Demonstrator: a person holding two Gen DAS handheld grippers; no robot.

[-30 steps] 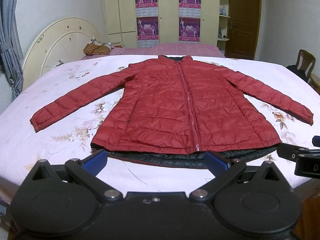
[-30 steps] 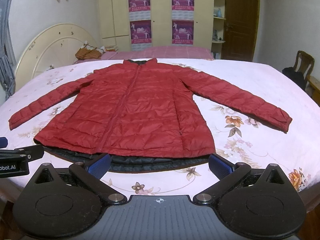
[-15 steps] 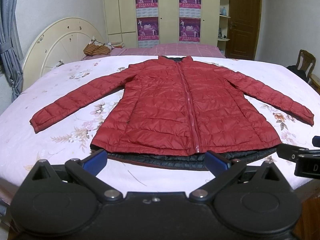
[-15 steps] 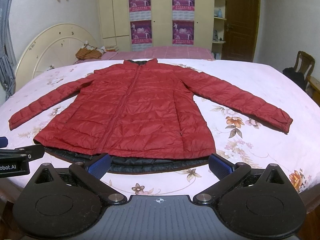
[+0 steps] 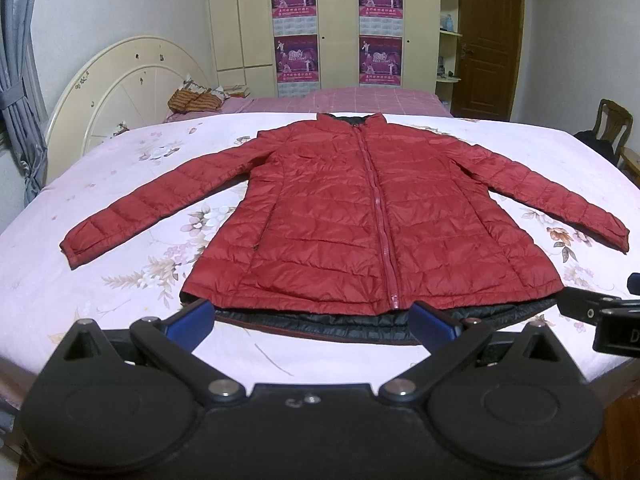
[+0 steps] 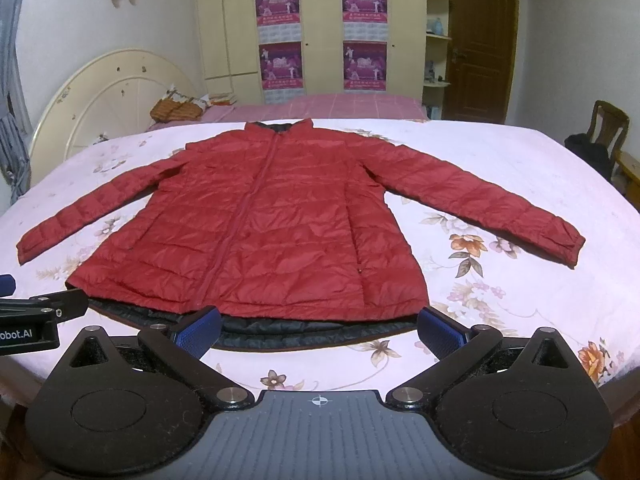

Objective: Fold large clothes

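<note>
A red quilted jacket (image 5: pixel 352 216) lies flat and face up in the middle of the bed (image 5: pixel 120 280), zipped shut, its black lining (image 5: pixel 344 320) showing in a strip below the near hem. Its long axis runs near to far: hem toward the cameras, collar toward the far side. Both sleeves spread out and slant nearward, the left cuff (image 5: pixel 80 246) and the right cuff (image 6: pixel 560 240) lying flat on the sheet.

The sheet is pale pink with a flower print. A cream rounded headboard (image 5: pixel 120 84) stands at far left, a striped bag (image 5: pixel 196 100) beside it on a darker pink cover. Behind are cream wardrobes with purple posters (image 5: pixel 296 24), a brown door (image 5: pixel 488 40) at far right, and a wooden chair (image 5: pixel 612 124) at the right edge.

The left gripper (image 5: pixel 312 320) and the right gripper (image 6: pixel 320 330) hang side by side at the near edge of the bed, just short of the hem, jaws spread wide and holding nothing.
</note>
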